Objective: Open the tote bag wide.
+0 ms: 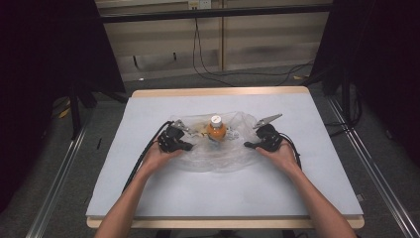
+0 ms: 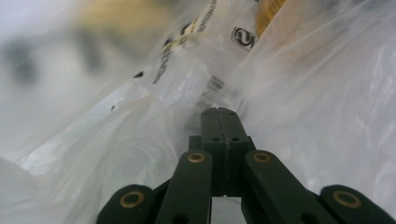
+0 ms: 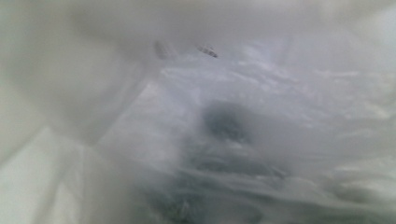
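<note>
A clear plastic bag [image 1: 218, 148] lies crumpled in the middle of the table [image 1: 148, 198]. An orange bottle [image 1: 216, 131] with a white cap [image 1: 216, 119] stands upright in the bag, and the thin plastic sits low all around it.

The person holds one pair of tongs in each hand. The left tongs [image 1: 190, 147] are at the left side of the bag. In the left gripper view, the left tongs [image 2: 218, 114] are closed tight, tip against tip, and bag plastic [image 2: 140, 140] is bunched up all around them. It looks like they pinch a bit of it, but the pinch spot is hard to see.

The right tongs [image 1: 247, 145] are at the right side of the bag. The right gripper view is all foggy plastic [image 3: 261, 140], so the tips are hidden. They are most likely closed too, and whether they grip the bag cannot be told.

The job in hand seems to be working the bag around the bottle, with one side in each hand.

To do it well, the person should:
- keep both sides level, so the bottle does not tip over
- move slowly, because thin plastic slips and can tear
- pinch a thick fold, not one thin layer
- keep the tongs away from the bottle, so nothing bumps it
- check each grip holds before pulling harder
</note>
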Demonstrator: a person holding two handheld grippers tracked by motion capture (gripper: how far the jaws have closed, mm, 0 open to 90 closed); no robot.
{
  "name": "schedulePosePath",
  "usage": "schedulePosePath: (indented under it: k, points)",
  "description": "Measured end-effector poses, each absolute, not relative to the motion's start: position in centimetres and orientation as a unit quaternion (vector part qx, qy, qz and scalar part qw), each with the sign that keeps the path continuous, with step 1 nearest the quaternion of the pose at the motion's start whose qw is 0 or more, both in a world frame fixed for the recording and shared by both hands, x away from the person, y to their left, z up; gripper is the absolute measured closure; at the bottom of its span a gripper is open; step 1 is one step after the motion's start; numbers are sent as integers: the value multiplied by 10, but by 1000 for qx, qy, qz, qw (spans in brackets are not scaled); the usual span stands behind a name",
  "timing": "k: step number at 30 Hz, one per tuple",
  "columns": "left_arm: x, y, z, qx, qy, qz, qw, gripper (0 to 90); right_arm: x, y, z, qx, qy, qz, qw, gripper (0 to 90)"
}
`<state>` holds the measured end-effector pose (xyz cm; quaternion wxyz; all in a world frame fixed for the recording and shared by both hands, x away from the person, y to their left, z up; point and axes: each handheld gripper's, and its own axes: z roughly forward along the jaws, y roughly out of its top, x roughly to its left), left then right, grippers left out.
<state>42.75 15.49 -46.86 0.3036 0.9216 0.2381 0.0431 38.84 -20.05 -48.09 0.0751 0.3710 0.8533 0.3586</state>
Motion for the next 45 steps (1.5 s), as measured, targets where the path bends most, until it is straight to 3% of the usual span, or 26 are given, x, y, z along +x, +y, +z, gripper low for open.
schedulePosePath:
  k: [10,13,24,26,29,37,45]
  points:
    - [427,179,-461,937,241,56,248,900,371,-234,-473,352,881,298,109,900]
    - [422,179,-456,954,213,68,201,900,370,-235,-471,342,887,290,108,900]
    - [411,191,-454,964,179,59,188,900,355,-241,-467,318,905,272,77,900]
    - [412,192,-454,962,181,56,194,900,355,-242,-467,309,906,277,85,900]
    - [414,199,-461,940,214,43,261,900,355,-246,-470,327,893,299,78,900]
    - [400,194,-449,921,204,53,327,900,352,-247,-461,330,870,357,79,900]
    - [389,197,-425,916,192,63,347,900,342,-236,-438,310,865,387,82,900]
